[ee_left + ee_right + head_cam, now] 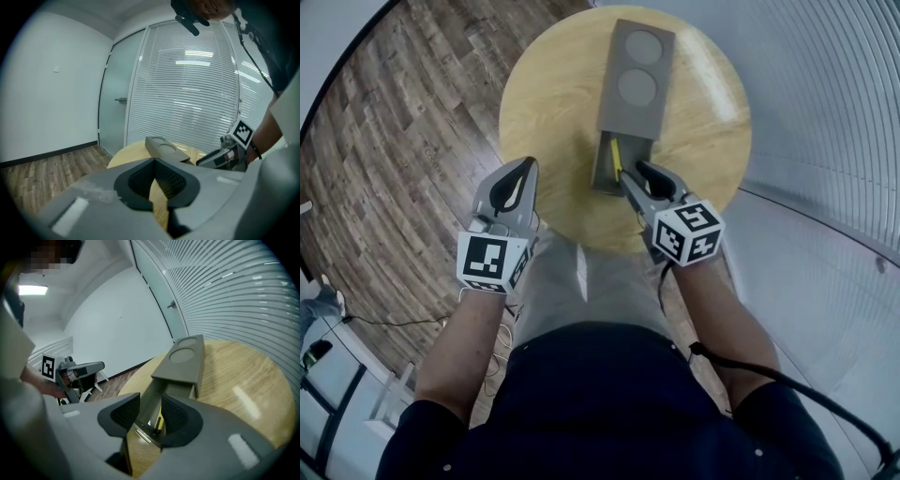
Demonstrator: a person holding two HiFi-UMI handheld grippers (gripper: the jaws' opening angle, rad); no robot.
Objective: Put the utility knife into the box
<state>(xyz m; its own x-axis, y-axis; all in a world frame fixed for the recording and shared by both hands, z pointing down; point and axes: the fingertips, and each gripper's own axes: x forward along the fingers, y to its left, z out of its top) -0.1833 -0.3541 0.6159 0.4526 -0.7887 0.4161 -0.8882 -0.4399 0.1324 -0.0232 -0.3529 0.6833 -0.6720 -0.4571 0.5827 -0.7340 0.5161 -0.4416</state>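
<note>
One round wooden counter (548,112) holds one grey box (636,75) with two round dents on its lid. The box's one tray (605,167) is slid out toward 6 o'clock, and one yellow and black utility knife (618,157) lies inside it. There are two grippers. The right gripper (639,174) sits at the tray's near end, jaws apart and holding nothing. The left gripper (525,171) is at the counter's 7 o'clock edge, jaw tips together and empty.
</note>
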